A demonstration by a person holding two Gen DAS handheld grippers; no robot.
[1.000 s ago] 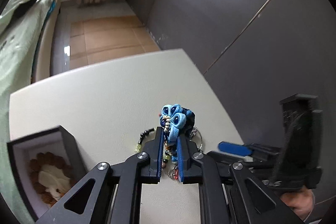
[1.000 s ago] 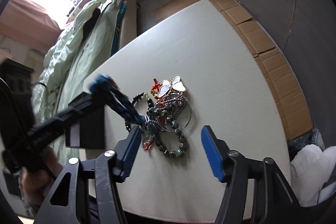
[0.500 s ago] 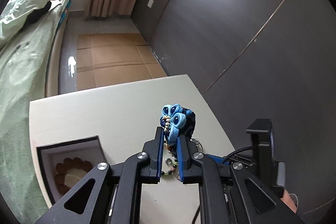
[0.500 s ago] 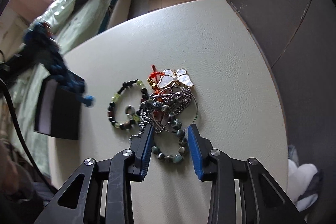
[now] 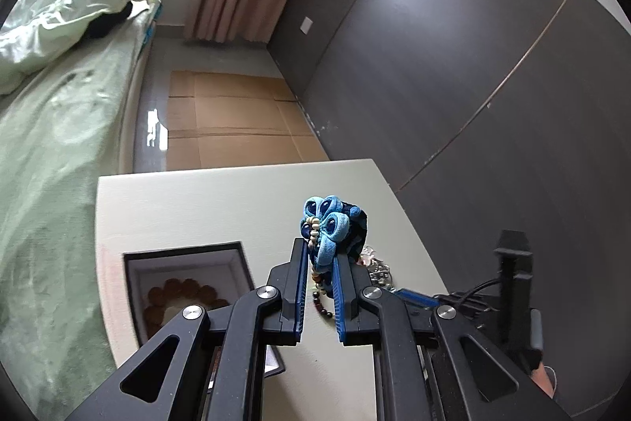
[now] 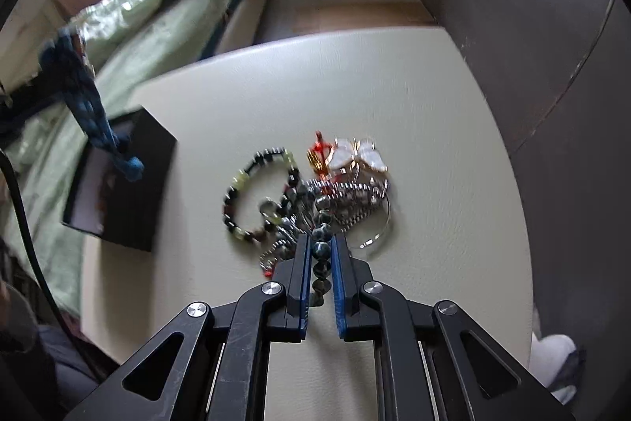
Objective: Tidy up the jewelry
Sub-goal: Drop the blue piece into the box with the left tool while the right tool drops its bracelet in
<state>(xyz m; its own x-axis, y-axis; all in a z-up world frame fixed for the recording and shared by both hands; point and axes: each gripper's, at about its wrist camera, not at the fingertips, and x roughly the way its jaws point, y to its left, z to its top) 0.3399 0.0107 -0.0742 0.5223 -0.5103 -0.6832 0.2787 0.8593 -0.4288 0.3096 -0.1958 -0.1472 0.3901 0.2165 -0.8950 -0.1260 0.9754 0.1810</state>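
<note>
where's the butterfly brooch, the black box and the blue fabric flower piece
butterfly brooch [image 6: 357, 154]: right wrist view, on its white wings
black box [image 6: 136, 180]: right wrist view, on its dark outer side wall
blue fabric flower piece [image 5: 327, 223]: left wrist view, on the light blue petals

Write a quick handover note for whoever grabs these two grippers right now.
Left gripper: shut on the blue fabric-flower piece, held in the air near the open black box.
Right gripper: shut on the dark bead bracelet at the pile's edge.
Done: a brown bead bracelet lies in the box.
Left on the table: butterfly pendant, black-and-green bead bracelet, silver chains.
</note>
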